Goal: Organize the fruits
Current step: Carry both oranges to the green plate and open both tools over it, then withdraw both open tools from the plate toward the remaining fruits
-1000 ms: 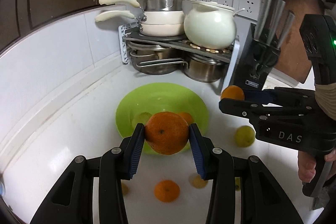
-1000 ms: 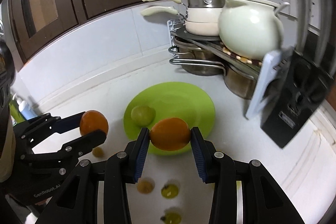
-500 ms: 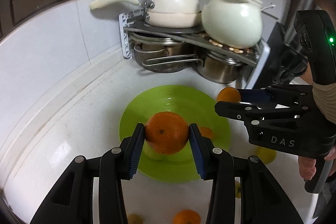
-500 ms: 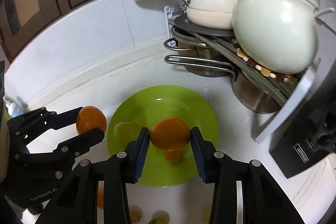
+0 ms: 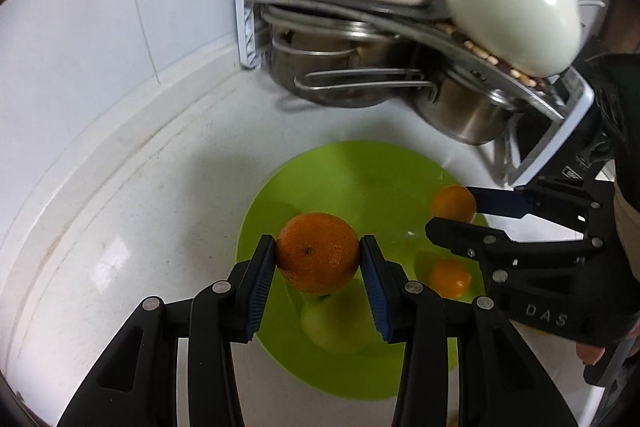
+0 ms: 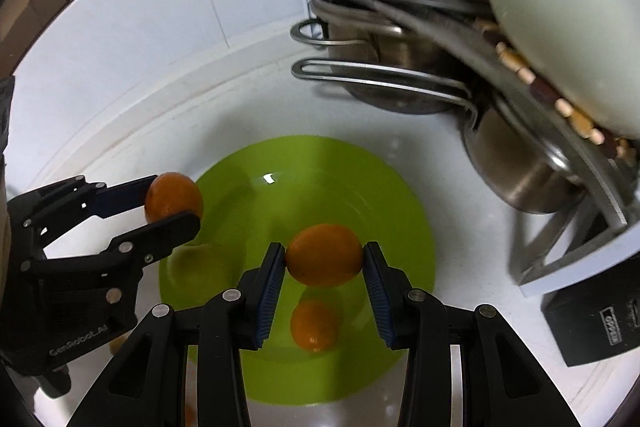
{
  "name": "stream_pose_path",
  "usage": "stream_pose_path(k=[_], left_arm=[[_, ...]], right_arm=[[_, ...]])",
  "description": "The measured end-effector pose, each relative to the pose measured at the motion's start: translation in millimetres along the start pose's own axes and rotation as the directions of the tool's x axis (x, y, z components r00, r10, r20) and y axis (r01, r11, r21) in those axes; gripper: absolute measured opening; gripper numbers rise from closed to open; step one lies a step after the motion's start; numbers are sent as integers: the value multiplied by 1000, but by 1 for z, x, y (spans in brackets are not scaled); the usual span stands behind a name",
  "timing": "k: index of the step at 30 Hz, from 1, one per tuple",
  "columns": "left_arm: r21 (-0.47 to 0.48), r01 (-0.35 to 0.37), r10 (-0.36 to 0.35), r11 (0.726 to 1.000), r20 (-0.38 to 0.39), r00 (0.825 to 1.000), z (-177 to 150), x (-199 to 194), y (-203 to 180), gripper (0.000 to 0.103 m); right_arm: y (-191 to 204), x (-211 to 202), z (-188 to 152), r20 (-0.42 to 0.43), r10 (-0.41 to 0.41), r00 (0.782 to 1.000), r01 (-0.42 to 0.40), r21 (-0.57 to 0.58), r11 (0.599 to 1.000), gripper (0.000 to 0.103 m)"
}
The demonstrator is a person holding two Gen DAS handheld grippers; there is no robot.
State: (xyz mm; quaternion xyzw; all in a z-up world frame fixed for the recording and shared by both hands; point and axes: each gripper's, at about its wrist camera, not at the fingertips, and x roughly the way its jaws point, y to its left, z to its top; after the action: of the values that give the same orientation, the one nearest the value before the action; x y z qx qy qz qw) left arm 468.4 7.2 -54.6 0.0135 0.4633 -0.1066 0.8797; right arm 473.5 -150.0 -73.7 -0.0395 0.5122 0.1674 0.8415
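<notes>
My left gripper (image 5: 318,259) clamps an orange (image 5: 318,257) above the green plate (image 5: 360,179); my right gripper (image 6: 324,259) pinches a second orange (image 6: 324,254) there too. A pale fruit (image 5: 336,327) beneath is blurred, half hidden.

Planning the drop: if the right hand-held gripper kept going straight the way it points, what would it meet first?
Probably the green plate: the right hand-held gripper, shut on an orange, points down at it. A smaller orange lies just below; depth is unclear.
</notes>
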Motion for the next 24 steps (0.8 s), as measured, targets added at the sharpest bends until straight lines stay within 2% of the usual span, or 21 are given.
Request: stream_pose_path(k=[5, 15, 24], left_arm=[[9, 14, -14, 1000, -47, 999, 3, 17, 1, 43], [6, 17, -17, 1000, -86, 996, 4, 30, 3, 43], [13, 11, -10, 1000, -89, 996, 5, 30, 2, 44]], right_arm=[[-1, 12, 1, -21, -10, 1000, 10, 2, 1000, 41], [-4, 25, 1, -49, -13, 999, 14, 20, 1000, 41], [-2, 27, -2, -58, -8, 998, 9, 29, 1000, 41]])
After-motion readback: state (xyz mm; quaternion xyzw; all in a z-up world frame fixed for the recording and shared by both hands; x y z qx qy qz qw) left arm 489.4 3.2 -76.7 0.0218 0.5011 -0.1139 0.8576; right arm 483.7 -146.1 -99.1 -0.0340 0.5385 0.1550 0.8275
